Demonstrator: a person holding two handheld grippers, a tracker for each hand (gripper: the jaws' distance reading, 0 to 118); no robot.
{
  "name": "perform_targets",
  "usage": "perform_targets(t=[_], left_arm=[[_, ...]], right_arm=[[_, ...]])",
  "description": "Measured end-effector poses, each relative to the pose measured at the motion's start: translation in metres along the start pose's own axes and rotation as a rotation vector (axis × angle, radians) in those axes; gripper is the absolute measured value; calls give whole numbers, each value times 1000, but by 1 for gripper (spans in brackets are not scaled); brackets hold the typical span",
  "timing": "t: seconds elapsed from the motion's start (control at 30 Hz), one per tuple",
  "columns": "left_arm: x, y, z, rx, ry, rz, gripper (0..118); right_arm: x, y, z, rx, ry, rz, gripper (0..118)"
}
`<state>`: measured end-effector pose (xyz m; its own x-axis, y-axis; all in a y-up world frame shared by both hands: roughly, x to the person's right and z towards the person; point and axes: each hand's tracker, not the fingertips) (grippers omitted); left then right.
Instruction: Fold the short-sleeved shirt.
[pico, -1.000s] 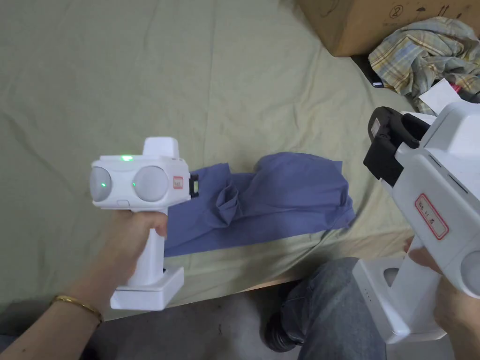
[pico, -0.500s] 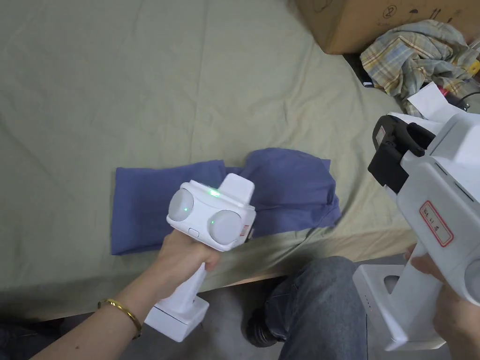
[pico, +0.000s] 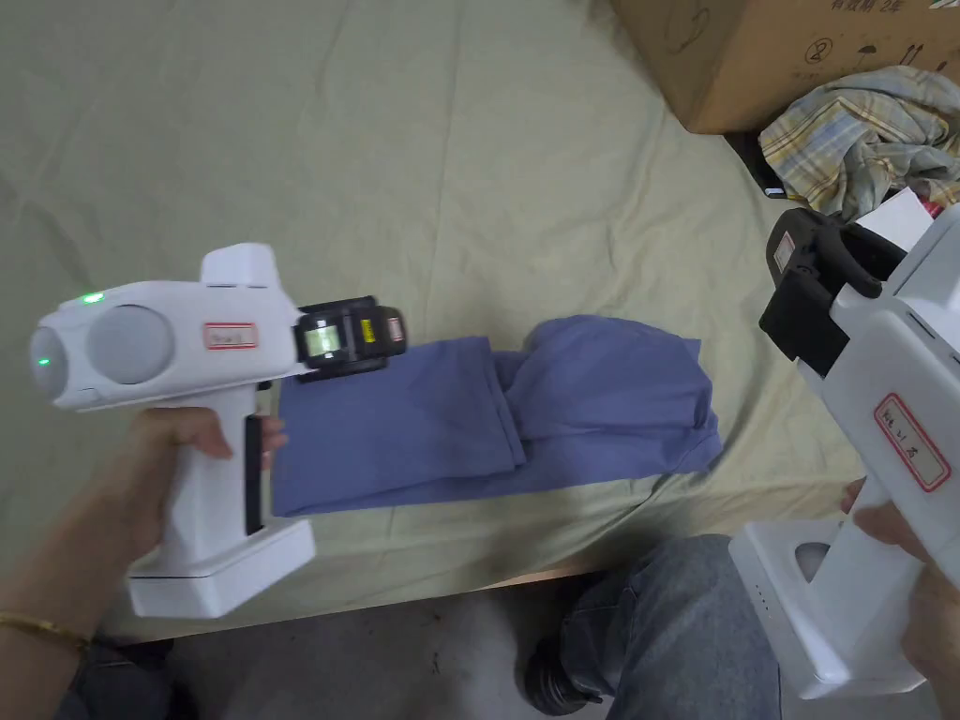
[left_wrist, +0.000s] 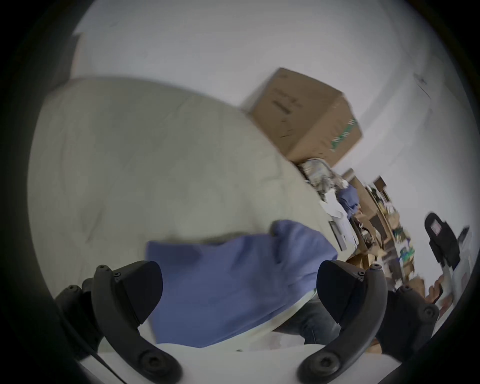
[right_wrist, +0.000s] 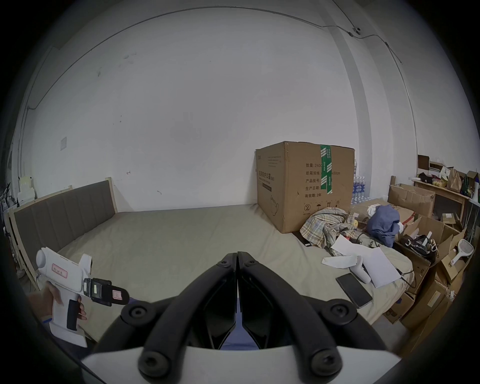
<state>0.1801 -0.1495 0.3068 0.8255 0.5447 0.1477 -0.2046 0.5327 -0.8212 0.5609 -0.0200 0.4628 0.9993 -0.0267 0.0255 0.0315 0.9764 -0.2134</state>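
A blue short-sleeved cotton shirt (pico: 497, 412), partly folded into a long band, is laid near the front edge of a bed covered by a pale green sheet (pico: 375, 169). Its left part is flat and doubled; its right part is bunched and loosely rumpled. The white left gripper (left_wrist: 239, 288) is held above the shirt's left end, its black jaws spread wide apart with nothing between them; in the left gripper view the blue cloth is seen through the gap, lying on the sheet below. The right gripper (right_wrist: 237, 256) is held off the bed's front right corner, away from the shirt, its jaws brought together tip to tip and nothing clasped. A large brown cardboard box (pico: 778, 47) stands at the bed's far right corner, with a crumpled plaid garment (pico: 853, 141) just beside it.
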Motion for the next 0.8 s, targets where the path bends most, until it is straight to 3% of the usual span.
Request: perform_targets(t=[0.13, 0.23, 0.3, 0.43, 0.53, 0.6, 0.63, 0.67, 0.7, 0.8], left_arm=[[-54, -15, -7, -49, 55, 162, 118], [-77, -28, -15, -95, 9, 281, 117], [-88, -32, -20, -118, -18, 358, 107], [-83, -29, -22, -84, -60, 352, 99], [-74, -26, -36, -103, -89, 350, 64], [-64, -30, -49, -148, -86, 321, 55], [-60, -31, -51, -150, -72, 289, 43], [-55, -30, -53, -151, -20, 256, 22], [-51, -29, -55, -164, 39, 241, 12], [-41, -24, -50, -150, 38, 238, 10]], right_arm=[[-7, 0, -2, -10, 11, 12, 0], [-12, -2, -5, -23, 18, 26, 0], [-14, -2, -7, -31, 18, 30, 0], [-15, -3, -11, -44, 13, 40, 0], [-15, -5, -14, -57, 14, 43, 0], [-16, -6, -15, -66, 5, 56, 0], [-16, -6, -15, -69, 3, 60, 0], [-14, -7, -16, -72, 2, 62, 0], [-13, -8, -16, -75, 2, 62, 0], [-14, -9, -16, -82, 5, 62, 0]])
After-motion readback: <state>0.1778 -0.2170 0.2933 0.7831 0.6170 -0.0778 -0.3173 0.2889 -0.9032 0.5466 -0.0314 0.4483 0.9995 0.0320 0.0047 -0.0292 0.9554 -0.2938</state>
